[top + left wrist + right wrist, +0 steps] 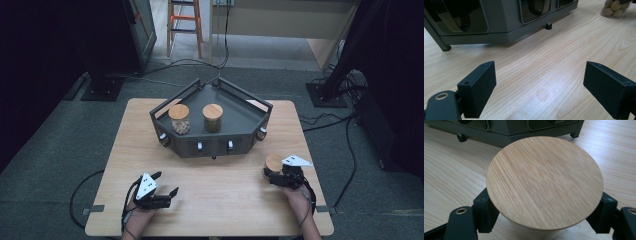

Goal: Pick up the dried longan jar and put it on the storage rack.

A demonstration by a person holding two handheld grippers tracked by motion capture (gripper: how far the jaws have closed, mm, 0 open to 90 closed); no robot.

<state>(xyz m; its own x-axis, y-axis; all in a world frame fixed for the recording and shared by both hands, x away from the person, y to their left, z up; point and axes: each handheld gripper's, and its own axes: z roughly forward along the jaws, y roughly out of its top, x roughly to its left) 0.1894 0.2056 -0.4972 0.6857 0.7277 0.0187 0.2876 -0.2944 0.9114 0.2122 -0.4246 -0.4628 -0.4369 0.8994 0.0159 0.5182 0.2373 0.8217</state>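
A glass jar with a round wooden lid (pixel 544 181) stands on the table at the front right (pixel 273 162). My right gripper (pixel 544 211) has one black jaw on each side of the jar just under the lid and is shut on it (pixel 272 174). In the left gripper view the same jar (pixel 615 8) shows pale round nuts inside. My left gripper (pixel 167 183) rests low over the table at the front left, open, with bare wood between its jaws (pixel 539 87).
A dark angular tray (pixel 210 147) on short feet sits mid-table with two more wooden-lidded jars inside, one at the left (pixel 179 118) and one at the right (pixel 212 117). Its front wall (pixel 499 32) is close ahead of both grippers (pixel 511 132). Cables trail off the table's edges.
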